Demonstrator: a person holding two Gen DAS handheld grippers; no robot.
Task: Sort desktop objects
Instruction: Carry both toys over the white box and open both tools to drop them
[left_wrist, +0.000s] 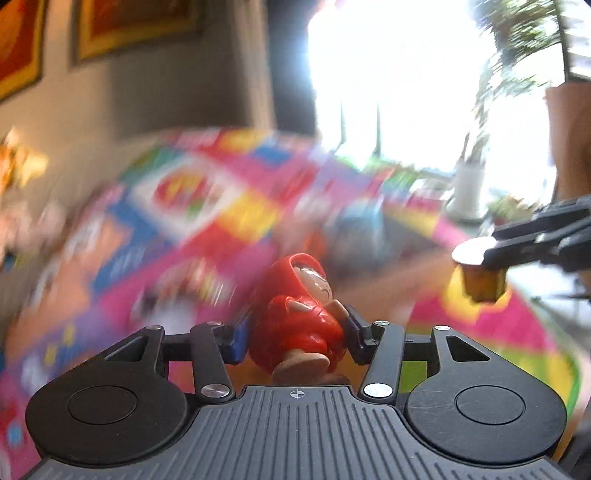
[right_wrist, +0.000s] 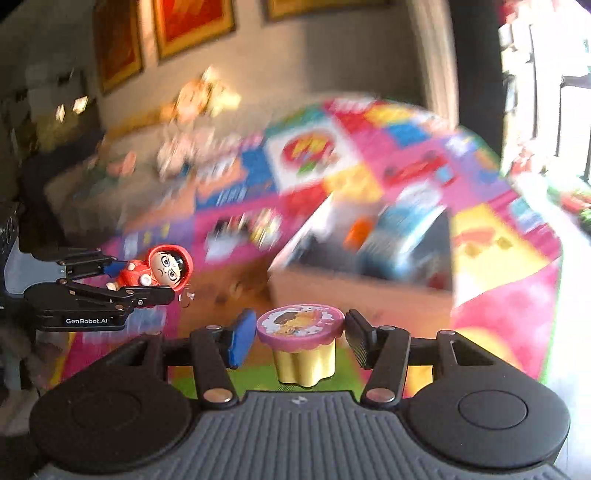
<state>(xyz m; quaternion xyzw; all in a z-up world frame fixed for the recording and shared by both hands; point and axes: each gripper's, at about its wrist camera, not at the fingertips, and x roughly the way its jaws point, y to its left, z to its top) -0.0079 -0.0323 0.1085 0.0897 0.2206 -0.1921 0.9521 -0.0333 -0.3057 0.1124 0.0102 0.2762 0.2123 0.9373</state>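
Note:
My left gripper (left_wrist: 295, 338) is shut on a red hooded toy figure (left_wrist: 299, 317), held up in the air; the figure lies tilted between the pads. It also shows in the right wrist view (right_wrist: 162, 271), at the left, in the left gripper (right_wrist: 144, 286). My right gripper (right_wrist: 297, 338) is shut on a small yellow pudding cup (right_wrist: 301, 341) with a pink printed lid, gripped at the lid rim. In the left wrist view the cup (left_wrist: 480, 277) hangs at the right in the right gripper (left_wrist: 495, 254).
A colourful patchwork play mat (right_wrist: 369, 166) lies below, blurred by motion. A wooden box (right_wrist: 369, 291) holding blue and orange items sits ahead of my right gripper. A white pot with a plant (left_wrist: 467, 188) stands by the bright window. Framed pictures hang on the wall.

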